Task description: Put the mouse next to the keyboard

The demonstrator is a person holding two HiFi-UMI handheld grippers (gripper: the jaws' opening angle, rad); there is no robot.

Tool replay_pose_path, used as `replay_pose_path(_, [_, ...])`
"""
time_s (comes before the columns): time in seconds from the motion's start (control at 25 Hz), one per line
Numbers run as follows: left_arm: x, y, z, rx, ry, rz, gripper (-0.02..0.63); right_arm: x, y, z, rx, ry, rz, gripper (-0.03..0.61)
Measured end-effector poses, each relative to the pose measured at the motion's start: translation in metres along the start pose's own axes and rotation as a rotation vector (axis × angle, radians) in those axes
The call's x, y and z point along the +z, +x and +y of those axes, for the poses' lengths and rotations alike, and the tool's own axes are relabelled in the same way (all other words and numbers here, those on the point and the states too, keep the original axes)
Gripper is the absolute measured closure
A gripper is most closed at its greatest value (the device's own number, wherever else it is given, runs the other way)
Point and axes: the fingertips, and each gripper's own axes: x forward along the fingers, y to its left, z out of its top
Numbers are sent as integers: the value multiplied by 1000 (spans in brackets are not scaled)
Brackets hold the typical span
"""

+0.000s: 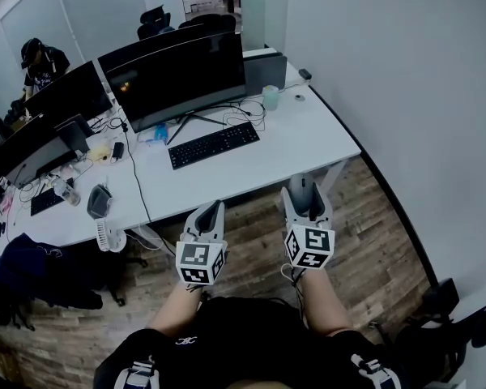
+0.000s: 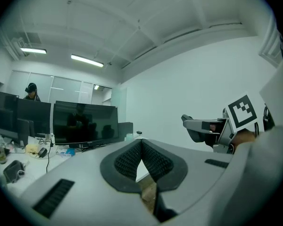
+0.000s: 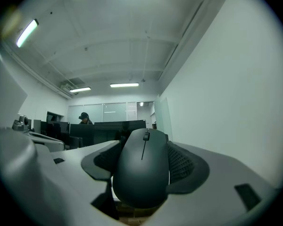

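Note:
A dark grey mouse (image 3: 142, 171) sits clamped between the pads of my right gripper (image 1: 301, 191), which is shut on it; in the head view the mouse (image 1: 300, 190) hangs over the floor just in front of the white desk (image 1: 308, 136). The black keyboard (image 1: 214, 144) lies on that desk below a wide black monitor (image 1: 178, 75). My left gripper (image 1: 213, 214) is shut with nothing in it, its pads (image 2: 127, 160) touching at the tips, and it hovers before the desk edge, left of the right one. The right gripper (image 2: 203, 126) also shows in the left gripper view.
A pale cup (image 1: 270, 97), a laptop-like grey box (image 1: 265, 71) and cables lie behind the keyboard. A neighbouring desk (image 1: 57, 217) at the left carries monitors, a second keyboard (image 1: 46, 200) and clutter. A person (image 1: 40, 61) stands at the far left. Wood floor (image 1: 373, 241) lies below.

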Motion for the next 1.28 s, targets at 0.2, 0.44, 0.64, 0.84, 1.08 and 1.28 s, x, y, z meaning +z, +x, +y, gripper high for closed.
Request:
replay_pose_path(0.2, [-1, 23, -10, 14, 2, 3, 601, 5, 15, -24, 4, -21, -12, 261])
replay_pose_path(0.44, [-1, 52, 1, 27, -7, -7, 601, 0, 45, -33, 25, -29, -6, 263])
replay_pose_path(0.64, [-1, 92, 20, 24, -16, -19, 601, -3, 85, -38, 37, -29, -18, 263])
replay_pose_path(0.84, [0, 146, 44, -2, -26, -24, 601, -4, 139, -44, 34, -35, -14, 263])
replay_pose_path(1.08, [3, 218, 88, -27, -35, -4, 601, -11, 221, -52, 16, -32, 12, 264])
replay_pose_path(1.28, [13, 279, 146, -22, -50, 2, 601, -12, 302, -43, 23, -51, 28, 264])
